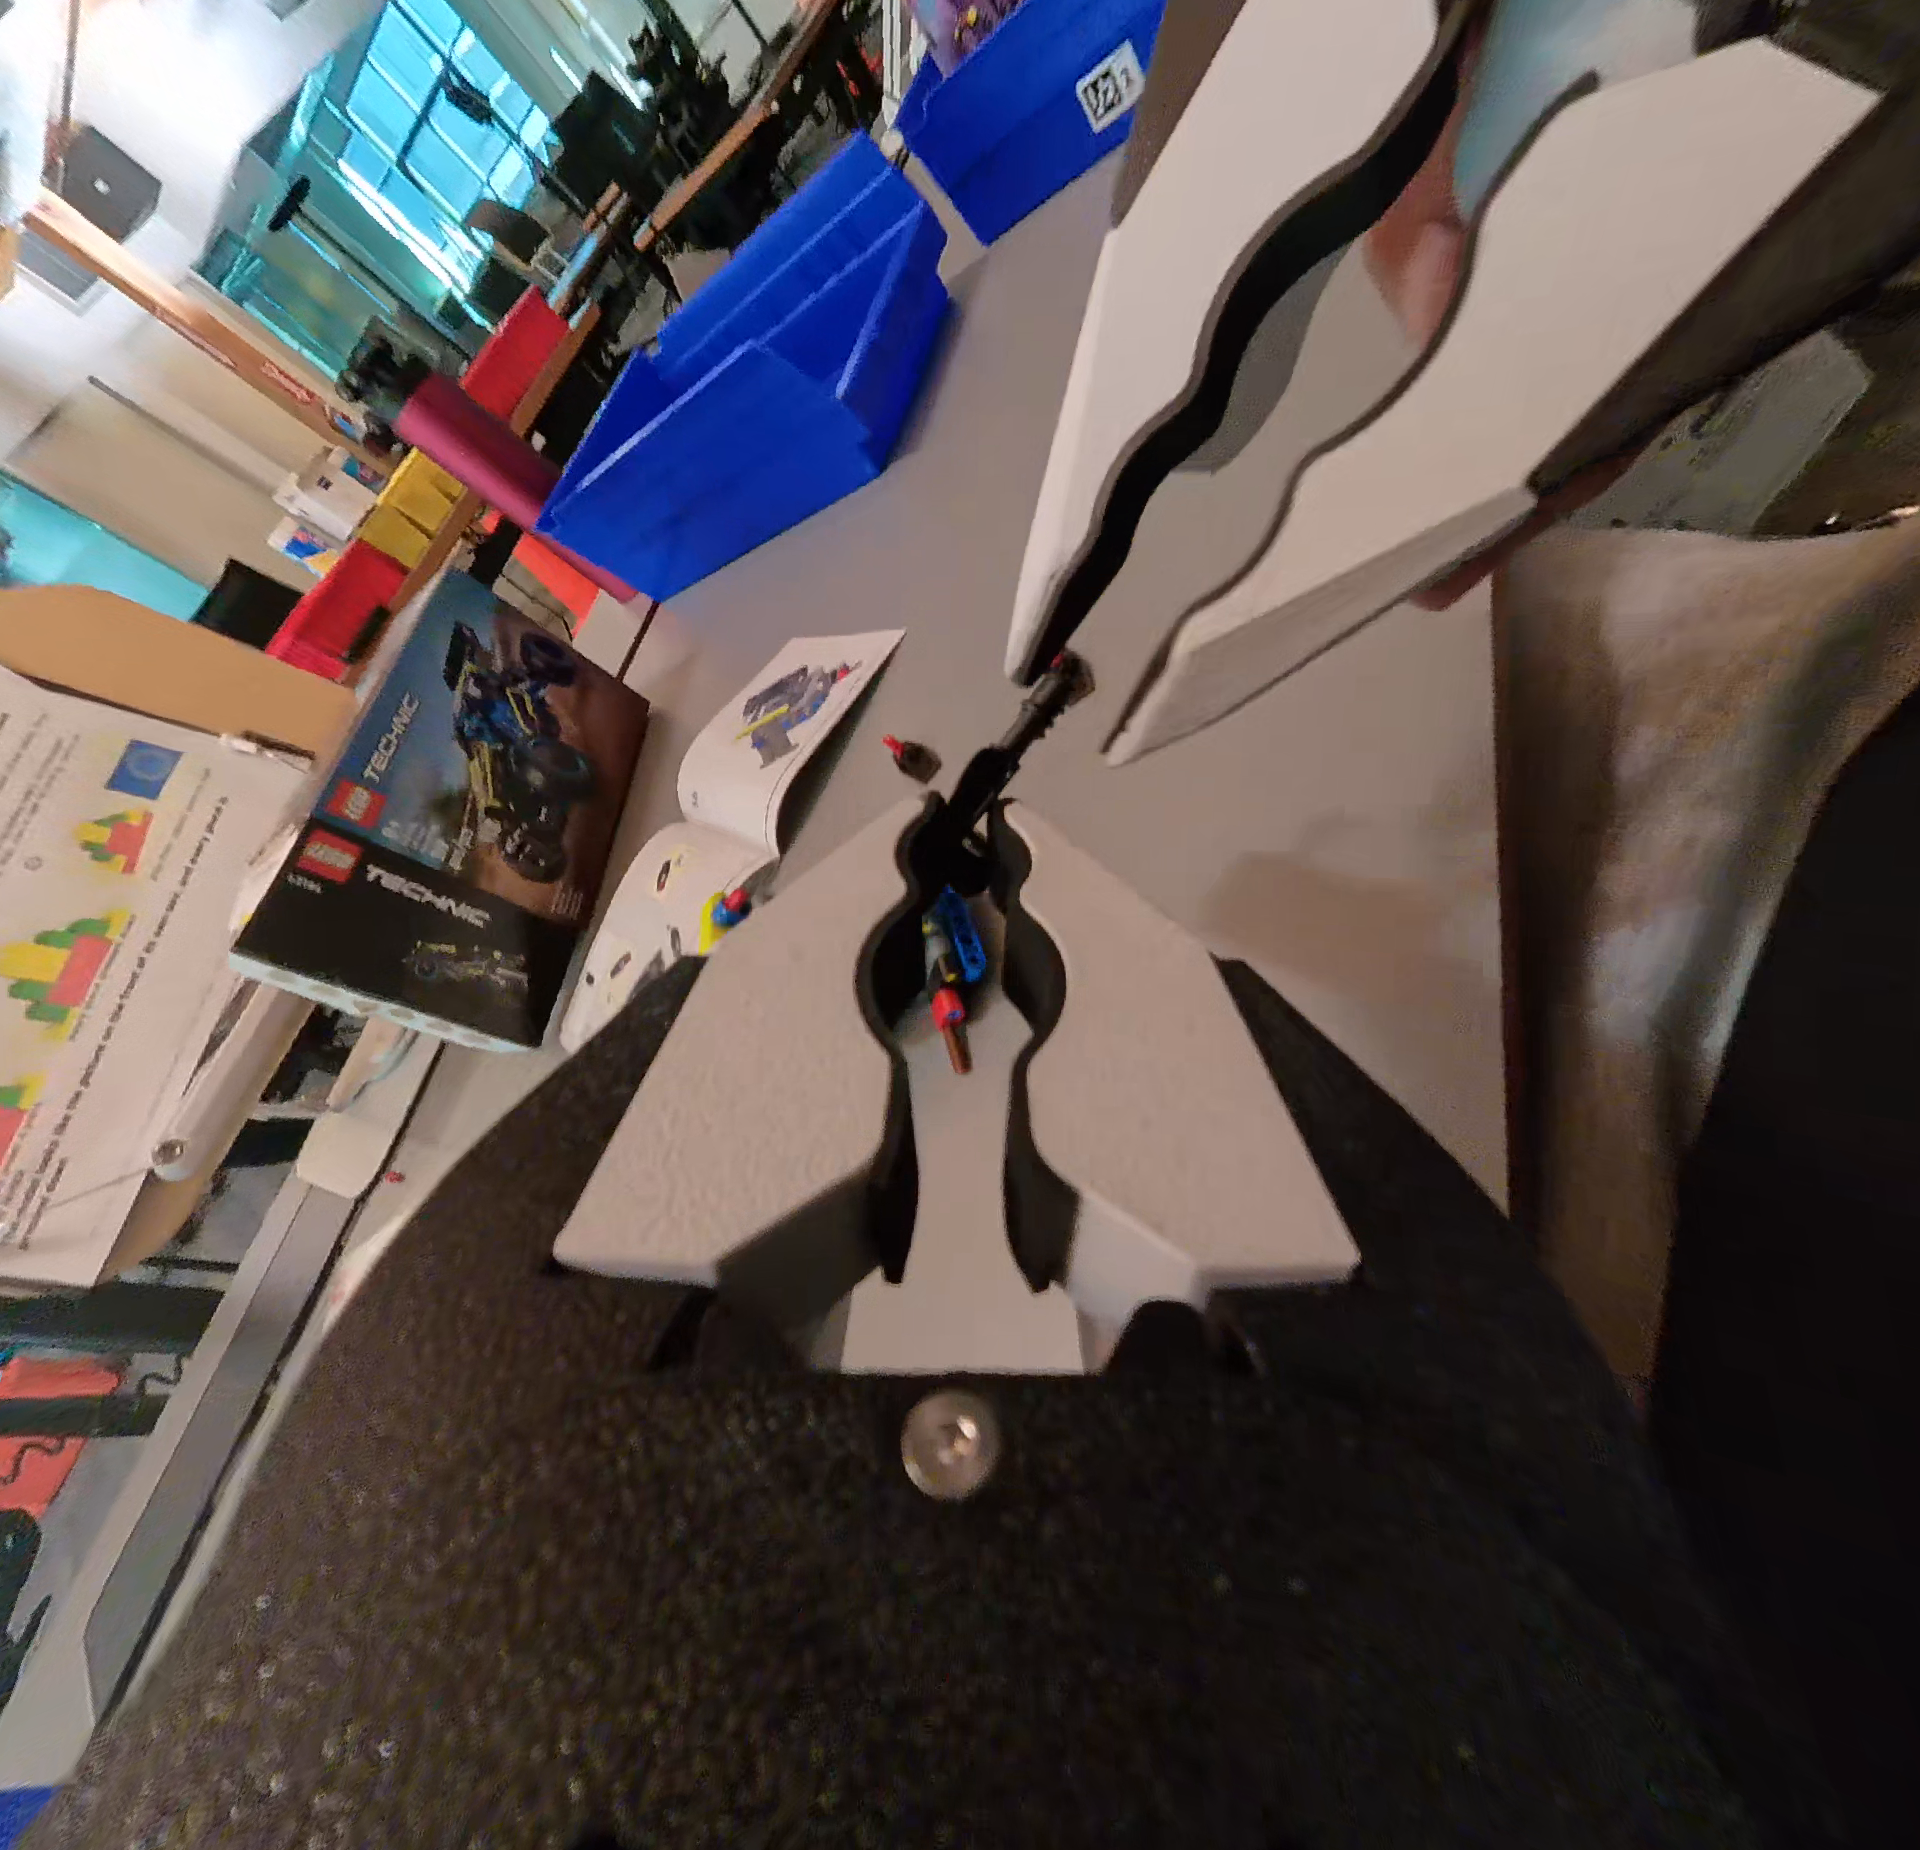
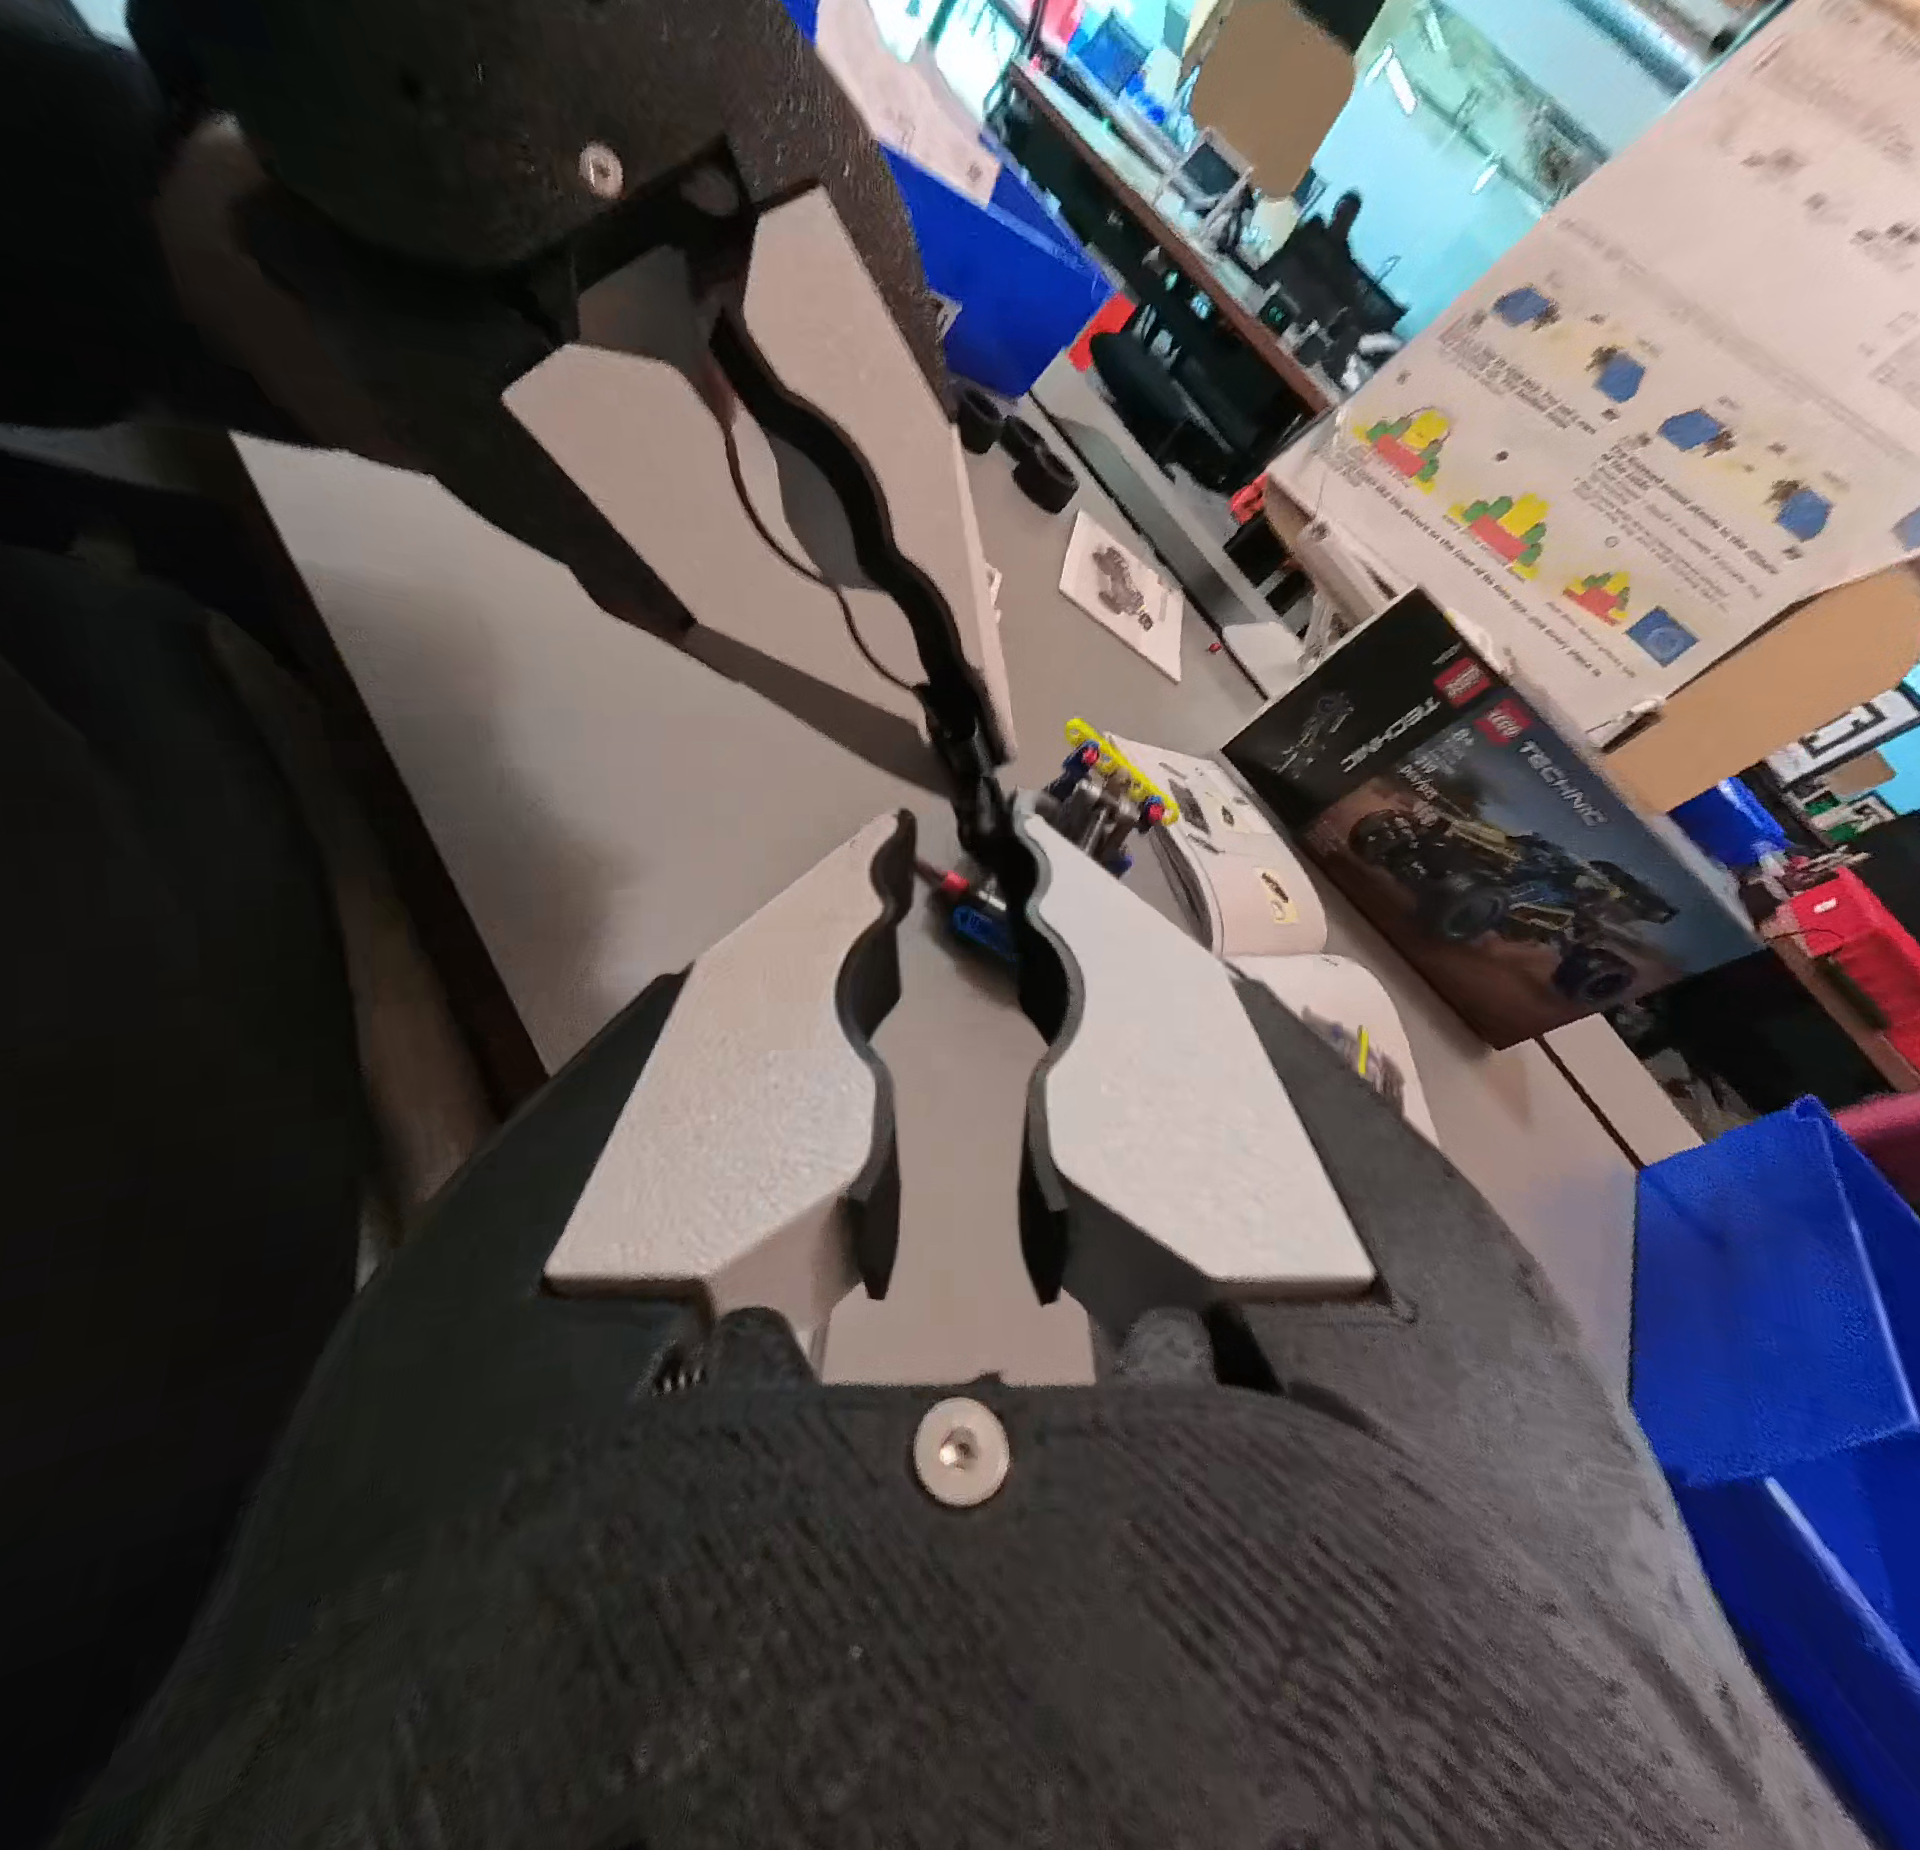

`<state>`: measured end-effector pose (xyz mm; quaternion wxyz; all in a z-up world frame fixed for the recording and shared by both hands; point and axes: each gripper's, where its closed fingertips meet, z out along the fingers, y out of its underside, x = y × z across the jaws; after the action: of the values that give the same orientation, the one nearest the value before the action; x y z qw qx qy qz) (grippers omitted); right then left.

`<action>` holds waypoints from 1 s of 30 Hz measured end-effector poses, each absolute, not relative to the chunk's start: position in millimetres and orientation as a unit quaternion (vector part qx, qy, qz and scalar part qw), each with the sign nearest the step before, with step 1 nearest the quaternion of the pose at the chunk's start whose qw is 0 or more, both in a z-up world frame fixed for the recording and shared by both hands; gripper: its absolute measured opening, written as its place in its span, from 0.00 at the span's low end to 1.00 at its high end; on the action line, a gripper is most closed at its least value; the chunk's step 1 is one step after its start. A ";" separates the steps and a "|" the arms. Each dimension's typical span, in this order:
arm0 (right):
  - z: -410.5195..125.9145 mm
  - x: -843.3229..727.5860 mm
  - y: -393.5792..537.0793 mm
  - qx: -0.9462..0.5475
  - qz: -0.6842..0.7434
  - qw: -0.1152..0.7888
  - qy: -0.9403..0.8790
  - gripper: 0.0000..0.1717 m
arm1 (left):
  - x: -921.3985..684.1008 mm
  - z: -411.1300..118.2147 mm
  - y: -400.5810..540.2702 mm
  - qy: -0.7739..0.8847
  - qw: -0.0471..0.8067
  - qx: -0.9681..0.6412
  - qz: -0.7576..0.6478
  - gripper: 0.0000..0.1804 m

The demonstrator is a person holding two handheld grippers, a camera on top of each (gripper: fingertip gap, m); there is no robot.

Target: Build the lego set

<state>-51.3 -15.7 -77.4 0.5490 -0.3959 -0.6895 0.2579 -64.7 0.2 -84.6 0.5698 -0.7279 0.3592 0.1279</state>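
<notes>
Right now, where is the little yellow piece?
The yellow piece lies on the open booklet, just right of the right gripper and left of the toy box. The left wrist view shows only a sliver.

Left gripper (image 1: 961, 824) seen nearly closed, fingertips pinched on a black rod-like piece (image 1: 997, 761); right gripper (image 2: 961, 844) held tip to tip opposite it, jaws parted, one fingertip (image 1: 1039, 647) set against the rod's far end

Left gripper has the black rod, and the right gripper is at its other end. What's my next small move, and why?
Probably close the right gripper on the black rod. The left gripper clamps one end, while the right gripper's fingers stand apart, with the rod lying against only one of them. Closing should steady both ends.
</notes>
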 end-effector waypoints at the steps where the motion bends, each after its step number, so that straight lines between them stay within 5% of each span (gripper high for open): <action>1: -84.2 -51.0 -12.1 -0.399 0.248 0.544 -0.695 0.11 | -68.7 -88.4 1.0 0.355 0.565 -0.734 0.127 0.03; 7: -103.1 -54.0 -13.9 -0.390 0.254 0.533 -0.707 0.02 | -65.1 -109.0 -3.7 0.365 0.555 -0.741 0.098 0.03; 30: -142.4 -64.2 -17.4 -0.377 0.261 0.505 -0.732 0.02 | -72.8 -142.3 -9.1 0.531 0.537 -0.599 0.267 0.04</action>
<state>-64.2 -17.4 -142.4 0.5047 -0.3765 -0.7316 0.2612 -72.8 -9.1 -142.3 0.5366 -0.5988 0.5312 0.2671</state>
